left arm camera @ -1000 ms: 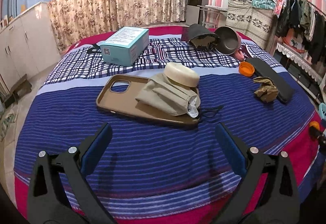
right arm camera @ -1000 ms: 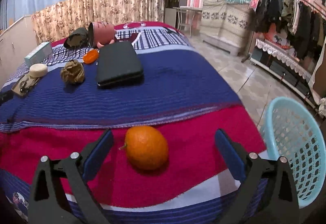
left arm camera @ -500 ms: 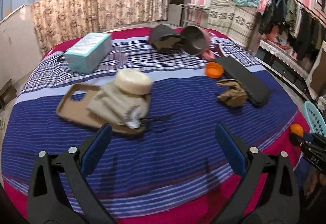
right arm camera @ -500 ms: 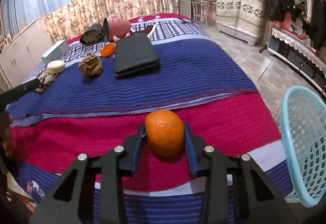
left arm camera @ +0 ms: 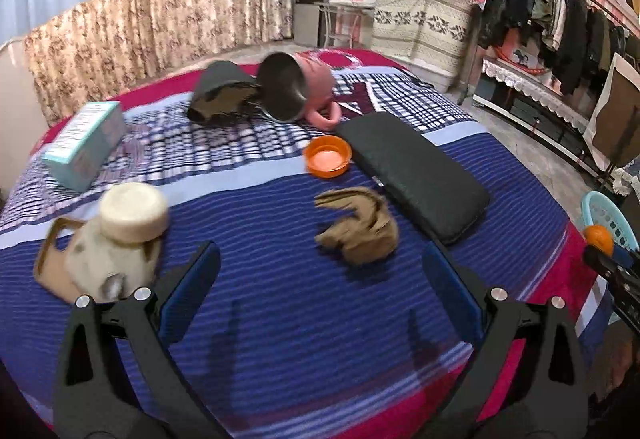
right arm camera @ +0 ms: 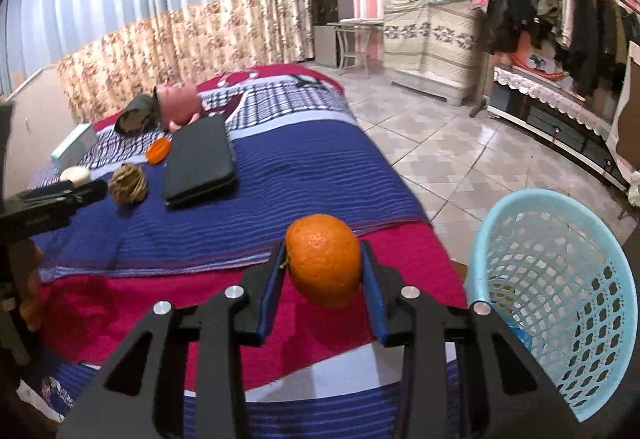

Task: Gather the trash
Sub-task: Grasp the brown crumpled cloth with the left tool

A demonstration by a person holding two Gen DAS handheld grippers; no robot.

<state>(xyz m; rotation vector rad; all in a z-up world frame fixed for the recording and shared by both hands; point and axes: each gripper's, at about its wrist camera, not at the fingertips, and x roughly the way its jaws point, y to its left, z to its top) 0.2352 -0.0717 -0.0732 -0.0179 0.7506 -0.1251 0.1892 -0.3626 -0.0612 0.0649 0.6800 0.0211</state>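
Right gripper (right arm camera: 323,271) jaws now pinching the orange (right arm camera: 324,259), lifted; left gripper (left arm camera: 320,291) jaws spread.

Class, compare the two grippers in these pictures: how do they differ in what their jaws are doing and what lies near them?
The right gripper is shut on the orange, lifted clear of the bed beside the blue basket; the left gripper is open and holds nothing. The right gripper's jaws stand narrow against the fruit, while the left gripper's jaws stand wide, with a crumpled brown wad lying beyond them. Both have black frames and blue pads.
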